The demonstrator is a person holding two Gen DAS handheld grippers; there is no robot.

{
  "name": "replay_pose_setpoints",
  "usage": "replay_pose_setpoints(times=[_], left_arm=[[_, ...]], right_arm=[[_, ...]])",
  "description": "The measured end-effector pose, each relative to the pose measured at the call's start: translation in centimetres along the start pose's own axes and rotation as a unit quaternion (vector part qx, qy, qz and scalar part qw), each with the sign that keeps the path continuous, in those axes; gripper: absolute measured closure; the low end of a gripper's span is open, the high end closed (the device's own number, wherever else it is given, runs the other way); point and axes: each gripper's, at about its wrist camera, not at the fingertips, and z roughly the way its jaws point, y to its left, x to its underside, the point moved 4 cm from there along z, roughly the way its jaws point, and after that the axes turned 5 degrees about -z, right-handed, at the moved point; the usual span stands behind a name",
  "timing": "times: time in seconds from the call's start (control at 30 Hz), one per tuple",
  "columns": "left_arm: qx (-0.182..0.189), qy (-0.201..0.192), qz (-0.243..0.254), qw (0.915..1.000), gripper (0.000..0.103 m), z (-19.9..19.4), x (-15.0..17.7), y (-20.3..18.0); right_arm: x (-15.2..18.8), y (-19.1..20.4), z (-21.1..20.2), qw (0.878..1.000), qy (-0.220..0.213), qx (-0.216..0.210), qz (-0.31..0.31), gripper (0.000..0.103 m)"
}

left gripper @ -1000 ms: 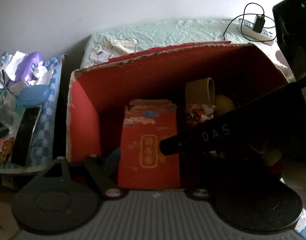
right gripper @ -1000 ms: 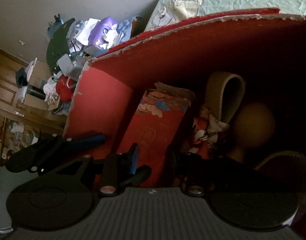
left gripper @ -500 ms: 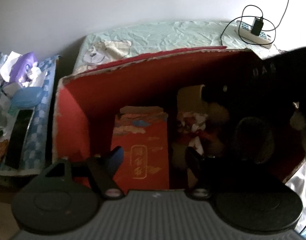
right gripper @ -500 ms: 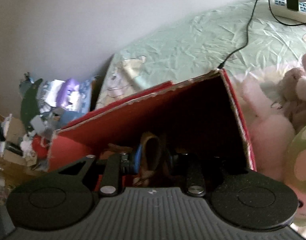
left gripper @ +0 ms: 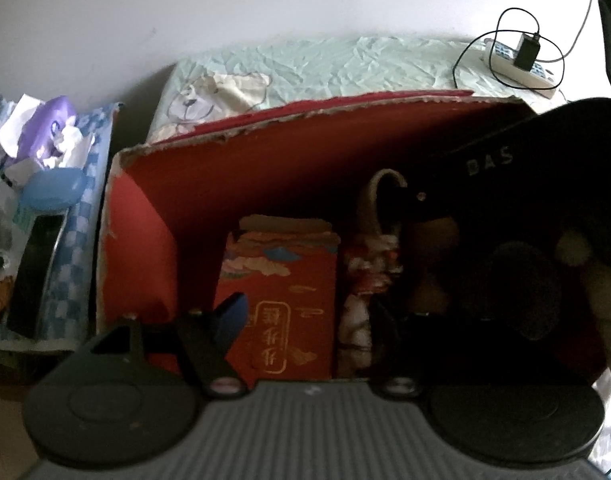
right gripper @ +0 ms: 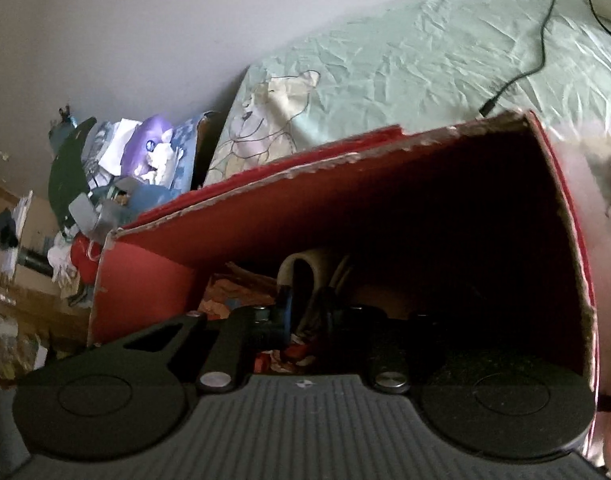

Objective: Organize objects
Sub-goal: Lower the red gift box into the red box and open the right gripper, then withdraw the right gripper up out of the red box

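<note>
A red cardboard box (left gripper: 153,216) stands open on the bed; it also shows in the right wrist view (right gripper: 145,280). Inside are a red packet with gold characters (left gripper: 281,304), a tan loop-shaped item (left gripper: 381,196) and a patterned red-and-white bundle (left gripper: 365,280). My left gripper (left gripper: 305,316) is open just above the box's near edge, empty. My right gripper (right gripper: 321,308) is open over the box's right half, empty; its black body (left gripper: 545,184) covers the right of the left wrist view. The box's right side is dark.
A pale green bedsheet (right gripper: 425,60) with a bear print lies behind the box. A power strip with cable (left gripper: 521,60) sits far right. A cluttered side surface (left gripper: 45,168) with a purple toy stands left. A pink plush (right gripper: 601,240) lies right of the box.
My right gripper rose out of the box, then dropped back towards its opening. My left gripper has drawn back slightly and stayed open.
</note>
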Motion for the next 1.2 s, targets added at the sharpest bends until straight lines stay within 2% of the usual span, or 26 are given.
replay_pose_setpoints(times=[0.1,0.3,0.43,0.6,0.67,0.7,0.73,0.8,0.87,1.0,1.1,1.2], left_arm=[[-0.002,0.005,-0.005,1.0000,0.036,0.3,-0.1,-0.2],[-0.001,0.016,-0.017,0.9997,0.036,0.9,0.1,0.0],[-0.007,0.028,-0.024,0.9993,0.036,1.5,0.2,0.1],[-0.011,0.030,-0.022,0.9992,0.036,1.7,0.4,0.1],[-0.014,0.029,-0.021,0.9993,0.035,1.7,0.4,0.1],[-0.015,0.029,-0.021,0.9992,0.035,1.7,0.4,0.1],[-0.015,0.029,-0.021,0.9992,0.035,1.7,0.4,0.1],[-0.016,0.029,-0.020,0.9992,0.033,1.7,0.5,0.0],[-0.017,0.029,-0.019,0.9992,0.033,1.7,0.6,0.0],[-0.020,0.027,-0.018,0.9993,0.033,1.8,0.4,-0.1],[-0.019,0.026,-0.017,0.9993,0.033,1.8,0.5,-0.3],[-0.021,0.026,-0.016,0.9993,0.033,1.8,0.4,-0.2]], right_arm=[[0.0,0.2,-0.7,0.999,-0.017,-0.030,-0.001,0.084],[-0.3,-0.8,-1.3,0.998,-0.054,-0.004,0.030,0.084],[-0.8,-1.0,-1.6,0.996,-0.088,0.011,0.027,0.084],[-1.0,-0.2,0.0,0.998,-0.059,0.002,-0.004,0.083],[-0.6,0.5,1.5,0.999,-0.005,0.014,-0.034,0.084],[-0.4,1.0,2.1,0.998,0.015,0.018,-0.050,0.087],[-0.2,1.5,2.2,0.998,0.021,0.018,-0.063,0.088],[-0.2,1.5,2.0,0.998,0.016,0.020,-0.065,0.088],[-0.4,0.7,1.8,0.999,0.008,0.013,-0.039,0.085],[-0.6,0.1,0.7,1.000,-0.017,-0.024,-0.011,0.078],[-0.6,0.2,0.3,1.000,-0.015,-0.016,-0.017,0.077],[-0.3,0.9,-1.0,0.999,-0.031,-0.013,-0.027,0.077]])
